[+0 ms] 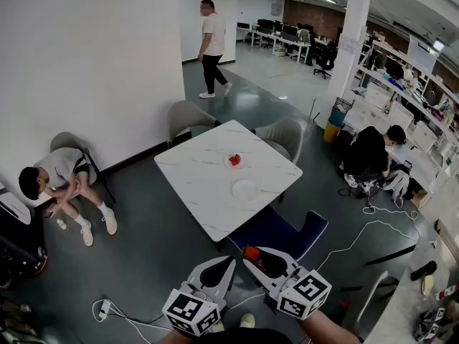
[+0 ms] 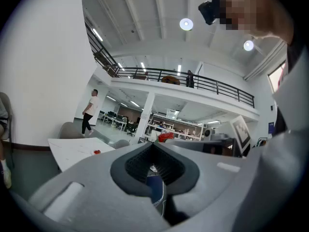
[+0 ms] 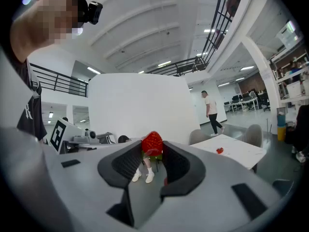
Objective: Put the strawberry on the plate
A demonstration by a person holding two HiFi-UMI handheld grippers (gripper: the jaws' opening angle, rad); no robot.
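Nearest the lens, the grey two-jaw right gripper (image 3: 153, 152) pinches a small red strawberry (image 3: 152, 142) at its tips, the matching left gripper (image 2: 153, 144) is pressed together empty, and the round white plate (image 1: 244, 190) lies well apart on the white square table (image 1: 192, 172).

An open-plan office: rows of desks (image 1: 283, 41) with monitors (image 1: 267, 24) and swivel chairs (image 1: 324, 57) (a railed mezzanine (image 2: 193, 83) above).

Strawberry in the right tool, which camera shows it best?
The right gripper view: the strawberry sits large and centered, pinched at the tips of the right tool. The head view shows it only as a small red spot at those tips; the left gripper view catches just a small red bit in the distance.
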